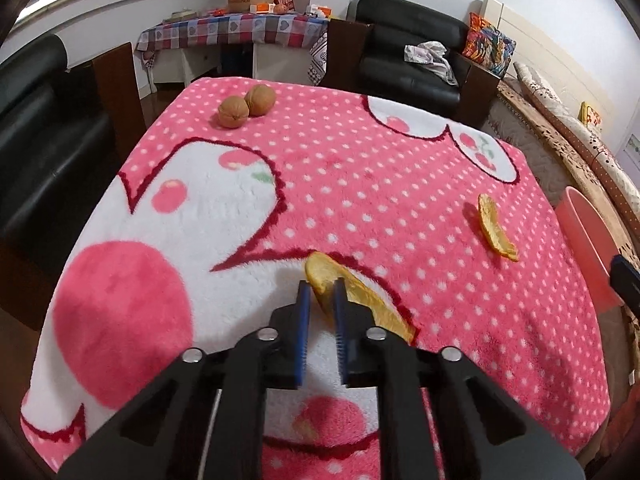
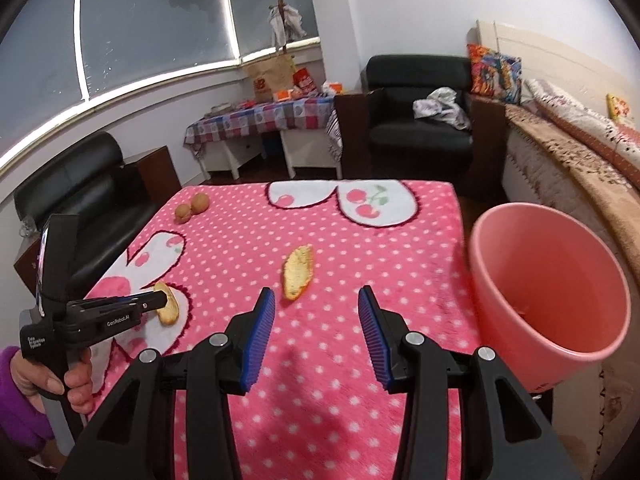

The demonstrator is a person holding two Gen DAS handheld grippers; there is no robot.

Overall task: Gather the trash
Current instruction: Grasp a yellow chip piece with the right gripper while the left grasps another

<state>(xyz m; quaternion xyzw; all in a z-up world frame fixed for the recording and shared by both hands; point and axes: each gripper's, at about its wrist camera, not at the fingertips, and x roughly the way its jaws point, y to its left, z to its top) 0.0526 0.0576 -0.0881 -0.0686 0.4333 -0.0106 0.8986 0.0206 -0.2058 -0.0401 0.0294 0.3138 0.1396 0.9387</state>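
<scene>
The left gripper (image 1: 322, 288) points steeply down at the table, its blue pads pinched onto the near orange peel (image 1: 352, 292), which stands on edge between them on the pink dotted blanket (image 1: 360, 168). From the right wrist view this gripper (image 2: 162, 301) reaches in level from the left, a hand (image 2: 76, 384) in a purple sleeve (image 2: 16, 392) wrapped round its grip.

The right gripper (image 2: 316, 300) tilts down over the blanket with its jaws spread wide and nothing between them. Just ahead of it, between the fingertips' line, lies a second orange peel (image 2: 298, 272), apart from both pads. The pink bucket (image 2: 548, 280) hangs at the table's right edge, tilted with its mouth toward the camera. Two walnuts (image 1: 246, 106) sit touching each other at the far left of the blanket, well apart from both peels.
</scene>
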